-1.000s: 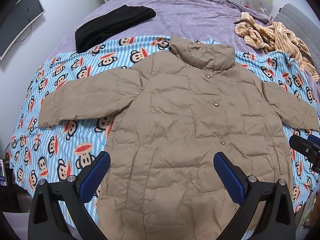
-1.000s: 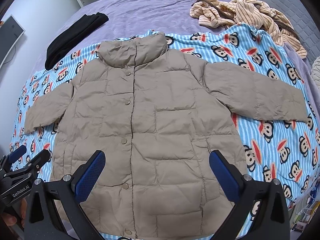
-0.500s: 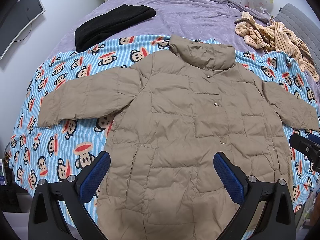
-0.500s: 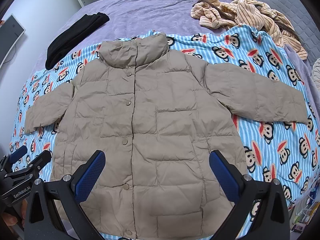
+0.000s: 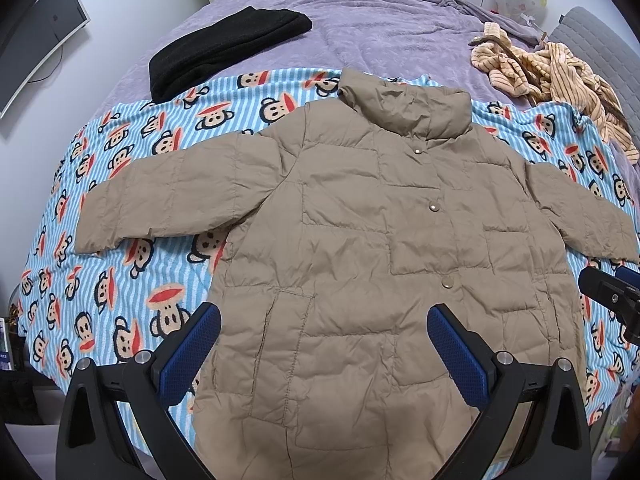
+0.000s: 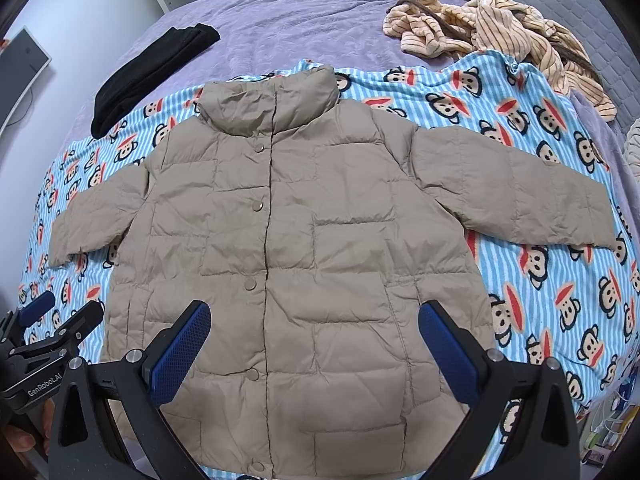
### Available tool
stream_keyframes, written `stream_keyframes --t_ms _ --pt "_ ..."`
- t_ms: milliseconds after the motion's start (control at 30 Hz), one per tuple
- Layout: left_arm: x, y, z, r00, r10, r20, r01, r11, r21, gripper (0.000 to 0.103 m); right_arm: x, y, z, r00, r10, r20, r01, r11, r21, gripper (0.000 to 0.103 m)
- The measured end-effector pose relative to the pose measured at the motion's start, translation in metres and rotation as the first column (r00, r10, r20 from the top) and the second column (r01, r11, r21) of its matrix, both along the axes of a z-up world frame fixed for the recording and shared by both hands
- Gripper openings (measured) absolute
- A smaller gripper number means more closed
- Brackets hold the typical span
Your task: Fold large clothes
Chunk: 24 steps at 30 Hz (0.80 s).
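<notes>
A tan quilted puffer jacket [image 5: 360, 240] lies flat, front up and snapped shut, on a blue striped monkey-print blanket [image 5: 120, 152]; both sleeves are spread out sideways. It also shows in the right wrist view [image 6: 304, 240]. My left gripper [image 5: 324, 348] is open and empty, held above the jacket's lower left part. My right gripper [image 6: 314, 344] is open and empty above the jacket's lower middle. The left gripper shows at the left edge of the right wrist view [image 6: 48, 328], and the right gripper at the right edge of the left wrist view [image 5: 612, 292].
The blanket [image 6: 540, 300] lies on a purple bedspread [image 5: 380, 28]. A folded black garment [image 5: 224, 48] lies at the far left. A crumpled tan striped garment [image 5: 552, 76] lies at the far right. A monitor [image 5: 36, 36] hangs on the left wall.
Both grippers have barely shifted; the jacket lies as before and nothing was taken hold of.
</notes>
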State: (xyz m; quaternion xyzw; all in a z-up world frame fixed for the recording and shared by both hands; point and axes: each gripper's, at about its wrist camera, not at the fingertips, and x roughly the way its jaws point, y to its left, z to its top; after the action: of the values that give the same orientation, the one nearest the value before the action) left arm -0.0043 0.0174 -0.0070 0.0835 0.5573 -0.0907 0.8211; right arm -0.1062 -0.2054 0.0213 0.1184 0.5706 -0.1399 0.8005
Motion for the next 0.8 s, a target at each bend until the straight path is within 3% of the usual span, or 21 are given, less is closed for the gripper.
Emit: stream_keyframes --t_ms 800 --pt "-0.0009 0.0013 -0.0021 1.0 0.003 -0.004 -0.003 1.0 0.0 0.103 0.0031 0.0029 -0.0013 1.0 0.003 -0.003 -0.003 1.0 0.0 0.103"
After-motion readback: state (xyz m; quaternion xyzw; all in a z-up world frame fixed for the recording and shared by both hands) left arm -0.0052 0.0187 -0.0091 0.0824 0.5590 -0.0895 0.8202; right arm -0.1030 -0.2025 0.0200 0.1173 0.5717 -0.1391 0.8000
